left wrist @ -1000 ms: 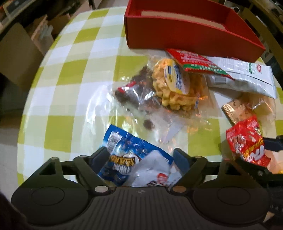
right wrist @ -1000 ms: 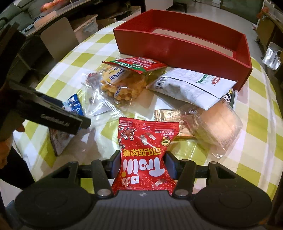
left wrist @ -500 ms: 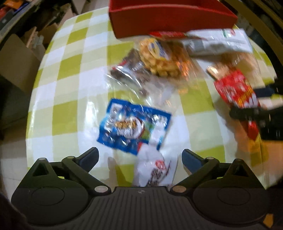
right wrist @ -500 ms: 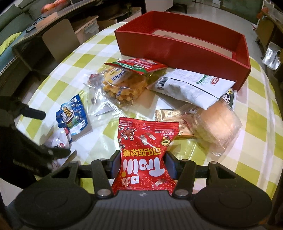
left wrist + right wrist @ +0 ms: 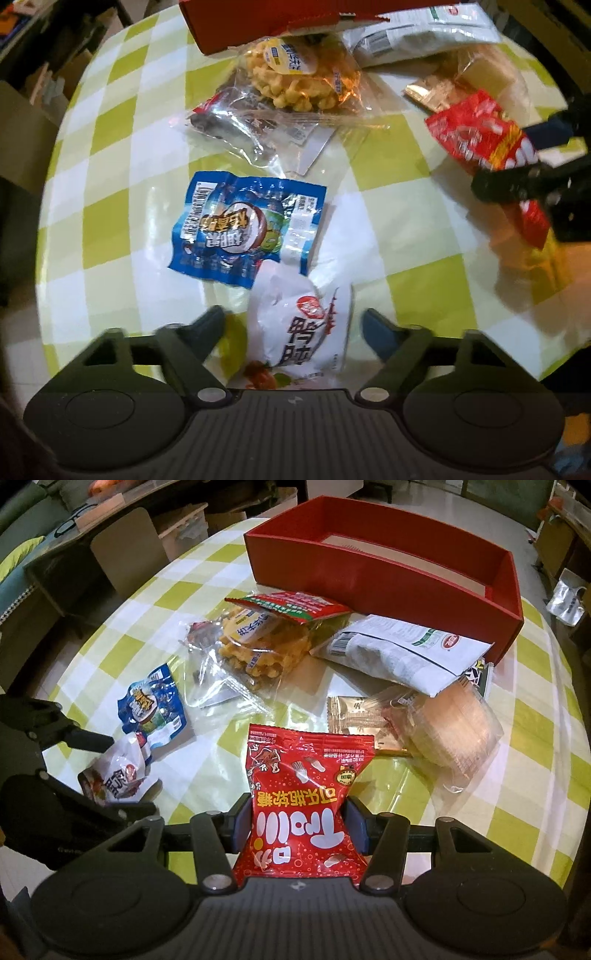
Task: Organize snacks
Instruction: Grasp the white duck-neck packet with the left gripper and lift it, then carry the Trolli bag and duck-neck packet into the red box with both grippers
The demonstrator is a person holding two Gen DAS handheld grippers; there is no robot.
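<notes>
Two jaws pinch the red packet (image 5: 301,805), seemingly lettered "Trolli"; left gripper (image 5: 293,326) jaws closing around the white packet (image 5: 299,332).

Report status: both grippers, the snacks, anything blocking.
Left gripper closing around white crinkled snack packet, pads not yet touching. Right gripper shut on red gummy candy bag. Red cardboard box empty, loose packets piled against its front.

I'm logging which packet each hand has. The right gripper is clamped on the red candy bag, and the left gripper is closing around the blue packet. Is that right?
Not quite. The right gripper is clamped on the red candy bag, but the left gripper is closing around the white packet, its pads not yet touching. The blue packet lies on the table beyond its fingertips, as the left wrist view shows.
</notes>
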